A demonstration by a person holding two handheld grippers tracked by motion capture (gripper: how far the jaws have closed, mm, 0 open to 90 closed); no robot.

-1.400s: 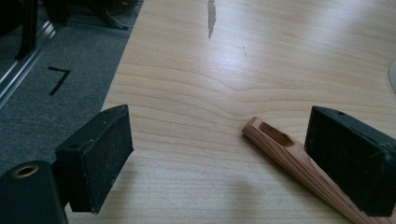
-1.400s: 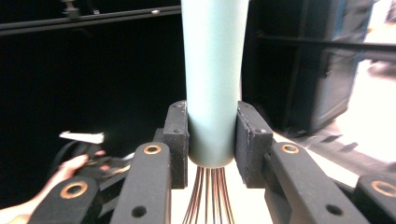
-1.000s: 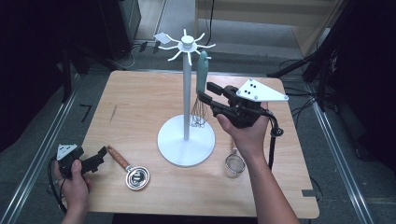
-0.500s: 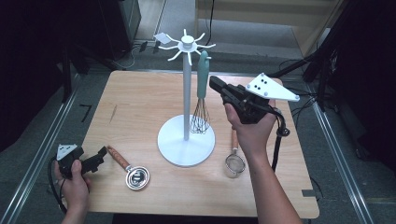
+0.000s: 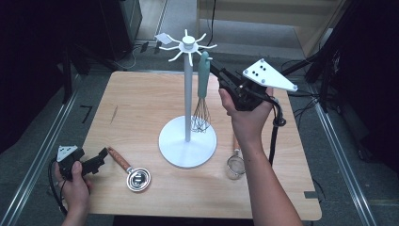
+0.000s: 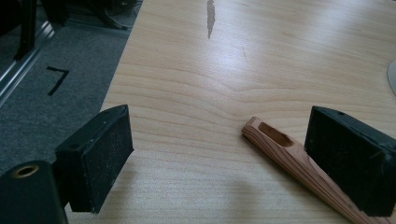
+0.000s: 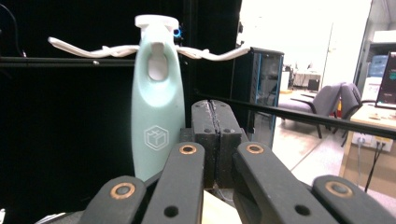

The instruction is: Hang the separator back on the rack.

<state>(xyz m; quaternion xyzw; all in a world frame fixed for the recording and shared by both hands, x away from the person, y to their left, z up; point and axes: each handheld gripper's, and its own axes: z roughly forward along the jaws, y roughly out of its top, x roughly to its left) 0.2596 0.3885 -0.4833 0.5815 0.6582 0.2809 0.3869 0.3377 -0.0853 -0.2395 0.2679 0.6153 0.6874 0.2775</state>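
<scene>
A: Mint-green handle, wire bulb below: the whisk (image 5: 202, 89) hangs on a hook of the white utensil stand (image 5: 187, 106), whose round base sits near the middle of the tabletop (image 5: 141, 108), a little toward the front edge. A second ago the right gripper (image 5: 215, 69) was lower, beside the wire end of the whisk; now it is up by the handle's top, just beside it.

B: And its jaws?

A: They have just been closing and now press flat together with nothing between them; in the right gripper view the whisk's handle (image 7: 156, 112) stands just left of the joined pads, apart from them.

B: The other hand?

A: The left gripper (image 5: 98, 158) sits at the tabletop's front left corner, where it was before, jaws spread wide. The wooden handle (image 6: 289, 156) of the measuring spoon (image 5: 129, 170) lies between them, close by the right-hand pad; I cannot tell if it touches. A small strainer (image 5: 235, 165) lies toward the front right, partly under the right forearm
</scene>
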